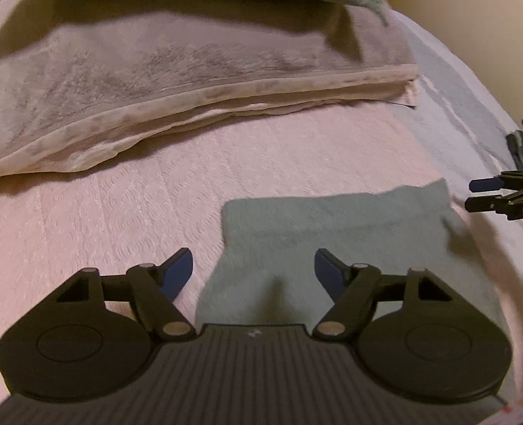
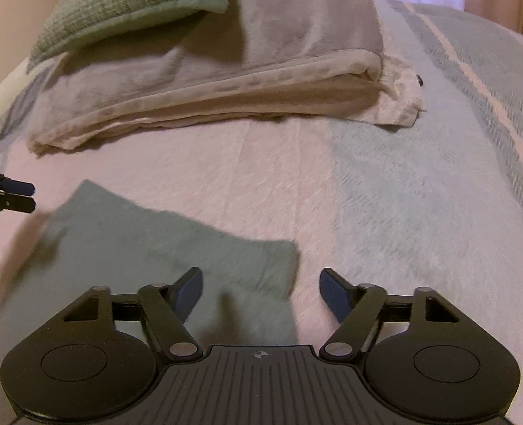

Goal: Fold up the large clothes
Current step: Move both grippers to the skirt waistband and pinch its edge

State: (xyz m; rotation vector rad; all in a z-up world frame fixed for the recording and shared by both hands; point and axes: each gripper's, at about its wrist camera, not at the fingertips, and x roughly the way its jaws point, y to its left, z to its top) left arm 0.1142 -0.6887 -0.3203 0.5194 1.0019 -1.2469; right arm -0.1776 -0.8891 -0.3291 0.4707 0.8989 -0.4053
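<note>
A grey-green garment (image 1: 335, 226) lies flat on the pink bedspread (image 1: 102, 219), folded into a rough rectangle. My left gripper (image 1: 253, 271) hovers open over the garment's near left part, with nothing between its blue fingertips. At the right edge of this view, my right gripper (image 1: 473, 194) pokes in beside the garment's far right corner. In the right wrist view, the garment (image 2: 137, 244) spreads to the left, and my right gripper (image 2: 261, 288) stands open and empty over its right edge. My left gripper (image 2: 31, 196) shows at the left edge of that view.
A thick folded beige blanket (image 1: 172, 71) lies across the back of the bed, with a green knitted cushion (image 2: 130, 3) on top. The bedspread has pale blue stripes (image 2: 420, 177) to the right. A wall (image 1: 473, 17) stands beyond the bed.
</note>
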